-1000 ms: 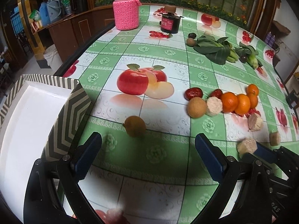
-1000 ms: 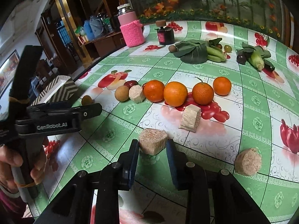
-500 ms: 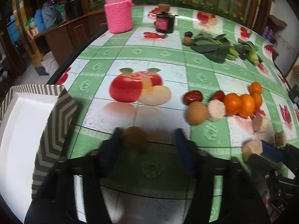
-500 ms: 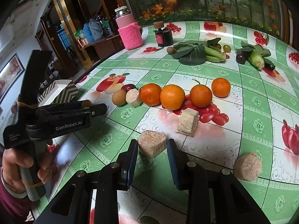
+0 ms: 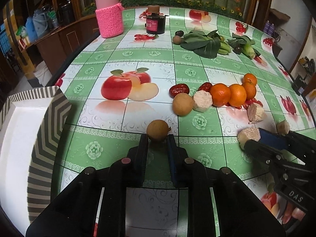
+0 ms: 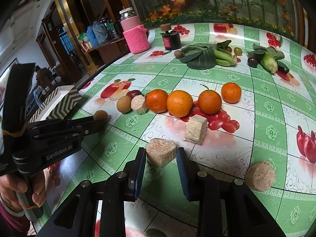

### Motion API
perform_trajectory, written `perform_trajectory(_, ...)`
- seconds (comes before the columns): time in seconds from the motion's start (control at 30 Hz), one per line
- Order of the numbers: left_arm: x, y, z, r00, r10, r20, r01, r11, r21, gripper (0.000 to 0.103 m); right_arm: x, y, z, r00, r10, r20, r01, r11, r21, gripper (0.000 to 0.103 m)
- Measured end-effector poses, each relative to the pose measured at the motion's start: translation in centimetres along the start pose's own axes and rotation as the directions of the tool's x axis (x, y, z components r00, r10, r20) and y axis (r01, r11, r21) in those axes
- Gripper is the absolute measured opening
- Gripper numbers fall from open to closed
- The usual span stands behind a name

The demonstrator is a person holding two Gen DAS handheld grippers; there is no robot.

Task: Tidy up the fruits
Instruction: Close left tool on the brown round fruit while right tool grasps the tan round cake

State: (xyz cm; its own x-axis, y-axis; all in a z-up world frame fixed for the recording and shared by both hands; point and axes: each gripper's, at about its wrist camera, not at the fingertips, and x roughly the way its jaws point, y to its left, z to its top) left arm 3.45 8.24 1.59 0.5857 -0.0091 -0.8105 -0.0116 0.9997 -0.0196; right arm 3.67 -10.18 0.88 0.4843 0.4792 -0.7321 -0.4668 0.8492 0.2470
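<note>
My left gripper [image 5: 157, 138] is shut on a small brown round fruit [image 5: 158, 130] that rests on the green fruit-print tablecloth [image 5: 122, 148]; the same fruit shows in the right wrist view [image 6: 100, 116]. My right gripper [image 6: 161, 153] stands with its jaws on either side of a tan cut chunk [image 6: 161, 154], a small gap at each side. A row of several oranges [image 6: 179, 103], a second brown fruit [image 6: 124, 103], red dates [image 5: 179, 89] and more tan chunks [image 6: 196, 129] lies in the middle.
A white box with zigzag sides [image 5: 47, 118] stands at the left table edge. A pink knitted-sleeve bottle [image 5: 109, 15], a dark jar [image 5: 155, 20] and leafy greens with corn [image 5: 205, 43] sit at the back. Another tan chunk [image 6: 259, 175] lies at right.
My left gripper has moved forward and closed from wide open onto the small brown fruit. My right gripper has stayed around the tan chunk.
</note>
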Motion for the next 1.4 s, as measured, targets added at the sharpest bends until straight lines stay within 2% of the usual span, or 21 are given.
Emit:
perform_trajectory(0.17, -0.8, -0.1, 0.5, 0.999, 0.024, 0.042, -0.025, 1.0, 0.009, 0.019, 0.2, 0.4, 0.3, 1.0, -0.02, -0.001, 0.02, 1.0, -0.017, 0.036)
perform_trajectory(0.37, 0.2, 0.0, 1.0, 1.0, 0.03, 0.009, -0.03, 1.0, 0.0, 0.02, 0.5, 0.4, 0.5, 1.0, -0.019, -0.005, 0.019, 0.999, -0.027, 0.038)
perform_trajectory(0.5, 1.1, 0.2, 0.8, 1.0, 0.011, -0.022, -0.011, 1.0, -0.014, 0.02, 0.4, 0.1, 0.4, 1.0, -0.004, -0.003, 0.004, 1.0, -0.013, 0.038)
perform_trajectory(0.7, 0.8, 0.3, 1.1, 1.0, 0.007, -0.003, -0.007, 1.0, -0.027, 0.02, 0.5, 0.2, 0.5, 1.0, -0.007, -0.003, 0.007, 1.0, -0.015, 0.038)
perform_trajectory(0.8, 0.9, 0.3, 1.4, 1.0, -0.03, -0.01, 0.03, 0.999, -0.03, 0.021, 0.5, -0.2, 0.5, 1.0, 0.014, 0.0, -0.014, 1.0, 0.004, 0.038)
perform_trajectory(0.83, 1.2, 0.3, 1.5, 0.999, -0.042, -0.024, 0.041, 0.999, -0.033, 0.024, 0.5, -0.2, 0.5, 1.0, 0.017, 0.0, -0.017, 1.0, 0.006, 0.038)
perform_trajectory(1.0, 1.7, 0.3, 1.9, 1.0, 0.004, -0.031, -0.005, 0.999, -0.033, 0.026, 0.4, -0.2, 0.4, 1.0, 0.023, 0.001, -0.023, 1.0, 0.011, 0.038)
perform_trajectory(1.23, 2.2, -0.1, 2.5, 0.999, 0.009, -0.04, -0.01, 1.0, -0.016, 0.026, 0.4, -0.3, 0.4, 1.0, 0.027, 0.001, -0.027, 1.0, 0.01, 0.038)
perform_trajectory(1.4, 2.2, -0.1, 2.4, 1.0, 0.011, -0.012, -0.011, 1.0, -0.014, 0.026, 0.4, -0.2, 0.3, 1.0, 0.03, 0.001, -0.03, 1.0, 0.009, 0.038)
